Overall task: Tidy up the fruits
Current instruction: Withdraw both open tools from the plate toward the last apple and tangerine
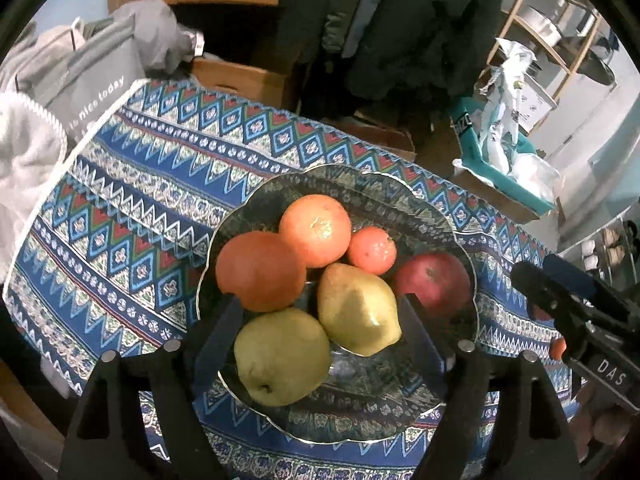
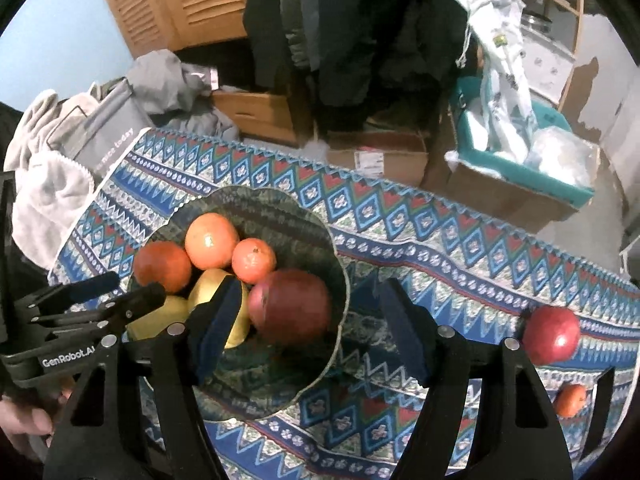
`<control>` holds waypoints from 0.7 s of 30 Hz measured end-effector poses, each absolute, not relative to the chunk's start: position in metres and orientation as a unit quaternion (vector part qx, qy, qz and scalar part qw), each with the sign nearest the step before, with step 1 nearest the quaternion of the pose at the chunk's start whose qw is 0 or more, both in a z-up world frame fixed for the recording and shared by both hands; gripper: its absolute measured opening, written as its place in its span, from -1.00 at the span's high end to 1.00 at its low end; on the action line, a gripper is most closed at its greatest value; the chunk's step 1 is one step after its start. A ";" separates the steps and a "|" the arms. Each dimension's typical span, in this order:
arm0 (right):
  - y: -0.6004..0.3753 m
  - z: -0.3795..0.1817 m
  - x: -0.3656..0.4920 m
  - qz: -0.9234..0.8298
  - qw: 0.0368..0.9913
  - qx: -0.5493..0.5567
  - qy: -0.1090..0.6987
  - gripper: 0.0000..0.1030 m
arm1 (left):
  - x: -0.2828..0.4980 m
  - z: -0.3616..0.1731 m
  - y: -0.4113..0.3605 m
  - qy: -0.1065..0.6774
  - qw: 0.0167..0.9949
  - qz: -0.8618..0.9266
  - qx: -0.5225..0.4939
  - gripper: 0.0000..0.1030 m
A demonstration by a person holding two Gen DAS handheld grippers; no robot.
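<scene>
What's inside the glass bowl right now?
The bowl holds three oranges, two pears and one red apple. Anything beneath the piled fruit is covered.

Louvred wooden cabinet (image 2: 180,4), pale blue wall (image 2: 60,28) (cluttered), wooden shelving (image 1: 560,32)

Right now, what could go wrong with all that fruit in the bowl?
The scalloped glass bowl already holds six crowded fruits; adding the loose red apple could nudge the dark red apple near the rim over it. The small orange tangerine on the patterned tablecloth is half hidden behind the open right tool, so easy to miss.
</scene>
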State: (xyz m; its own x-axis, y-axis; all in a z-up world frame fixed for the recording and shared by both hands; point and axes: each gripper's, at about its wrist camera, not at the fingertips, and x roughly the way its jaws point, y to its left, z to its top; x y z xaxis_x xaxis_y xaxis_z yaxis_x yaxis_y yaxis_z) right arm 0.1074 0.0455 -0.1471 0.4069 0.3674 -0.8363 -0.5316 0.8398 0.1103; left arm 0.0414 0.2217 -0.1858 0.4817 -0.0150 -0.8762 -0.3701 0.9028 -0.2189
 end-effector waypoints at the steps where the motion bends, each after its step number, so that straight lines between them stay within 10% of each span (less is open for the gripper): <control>1: 0.044 -0.144 0.107 0.268 0.837 -0.089 0.469 -0.42 | 0.041 -0.182 0.218 0.496 0.842 0.103 -0.187 -0.59; 21: -0.012 -0.087 0.081 0.231 0.881 -0.111 0.397 -0.42 | 0.031 -0.128 0.161 0.455 0.880 0.062 -0.120 -0.68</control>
State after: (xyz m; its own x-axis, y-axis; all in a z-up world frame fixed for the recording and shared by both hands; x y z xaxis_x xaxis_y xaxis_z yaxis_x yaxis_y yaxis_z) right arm 0.0813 -0.0118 -0.0870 0.5779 0.3191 -0.7511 -0.4947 0.8690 -0.0115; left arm 0.0305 0.1613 -0.1281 0.5781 0.0006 -0.8159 -0.2189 0.9635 -0.1544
